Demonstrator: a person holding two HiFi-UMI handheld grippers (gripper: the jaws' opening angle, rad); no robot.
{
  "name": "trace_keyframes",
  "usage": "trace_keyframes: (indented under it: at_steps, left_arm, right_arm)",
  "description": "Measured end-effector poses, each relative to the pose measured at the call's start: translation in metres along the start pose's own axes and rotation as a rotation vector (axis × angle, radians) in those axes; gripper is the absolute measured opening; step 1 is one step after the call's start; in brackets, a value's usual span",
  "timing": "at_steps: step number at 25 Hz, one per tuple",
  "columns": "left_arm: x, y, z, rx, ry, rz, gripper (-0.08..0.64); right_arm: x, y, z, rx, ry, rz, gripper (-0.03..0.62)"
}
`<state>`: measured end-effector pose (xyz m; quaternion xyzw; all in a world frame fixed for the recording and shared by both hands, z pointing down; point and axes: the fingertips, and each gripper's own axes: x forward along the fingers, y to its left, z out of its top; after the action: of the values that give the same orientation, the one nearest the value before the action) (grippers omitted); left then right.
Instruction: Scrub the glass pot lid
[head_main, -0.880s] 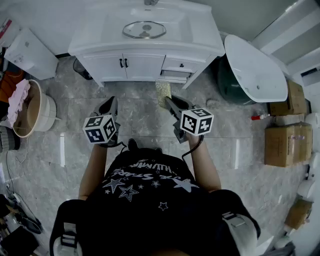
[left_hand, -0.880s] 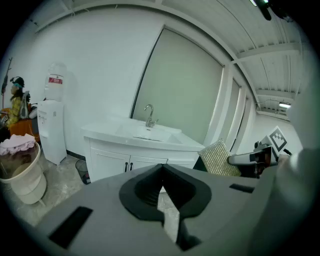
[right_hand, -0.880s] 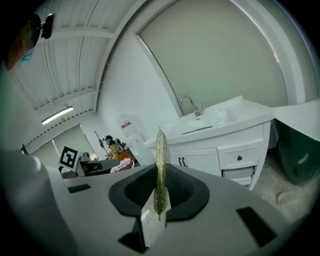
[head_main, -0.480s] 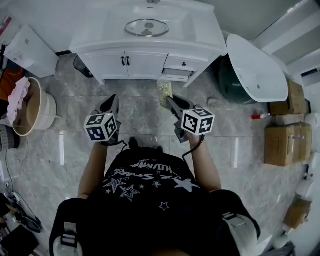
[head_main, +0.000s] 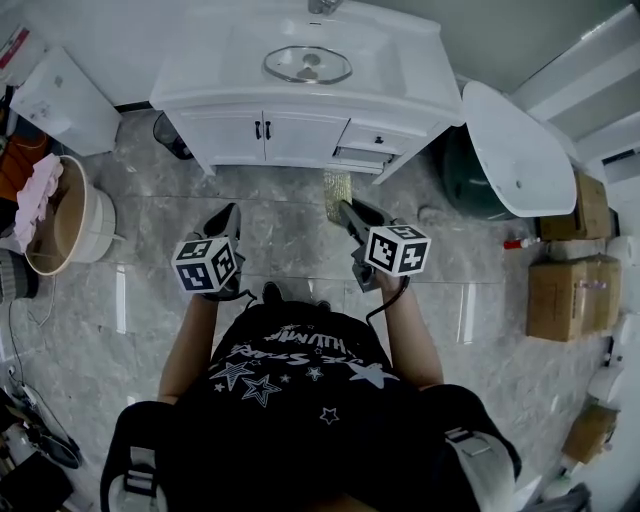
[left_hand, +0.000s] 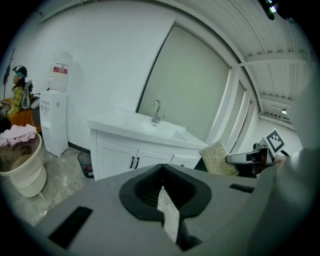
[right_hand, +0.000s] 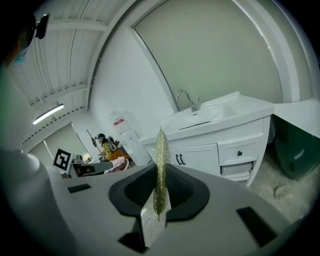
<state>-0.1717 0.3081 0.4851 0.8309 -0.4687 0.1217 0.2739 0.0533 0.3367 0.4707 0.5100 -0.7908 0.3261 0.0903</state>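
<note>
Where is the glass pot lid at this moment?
In the head view the glass pot lid lies in the sink at top centre, just in front of the faucet, atop the white cabinet.

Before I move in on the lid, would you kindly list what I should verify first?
1. Scrub pad gripped: ok. The right hand-held gripper is shut on it, pad edge-on.
2. Left hand-held gripper free: ok. Jaws together, nothing between them.
3. Glass pot lid located: ok. It lies in the sink, knob up.
4. Close enough to the lid: not ok. Both grippers hang over the floor, short of the vanity.
5. Pad wet or soaped: cannot tell.
</note>
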Motion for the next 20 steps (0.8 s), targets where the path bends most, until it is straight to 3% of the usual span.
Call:
trace_keyframes:
  at_steps: [10, 15, 20]
  left_arm:
    - [0.0, 0.045, 0.01, 0.003, 0.017, -0.042, 0.008]
    - [0.012, 0.053, 0.011, -0.036, 0.018, -0.075, 0.009]
    - [0.034, 0.057, 0.014, -0.046, 0.031, -0.061, 0.008]
  right_arm:
    - [0.039, 0.032, 0.011, 0.025, -0.02, 0.007, 0.061]
    - [0.052, 0.018, 0.005, 0.026, 0.026, -0.029, 0.061]
    - [0.08, 0.005, 0.026, 0.018, 0.017, -0.002, 0.061]
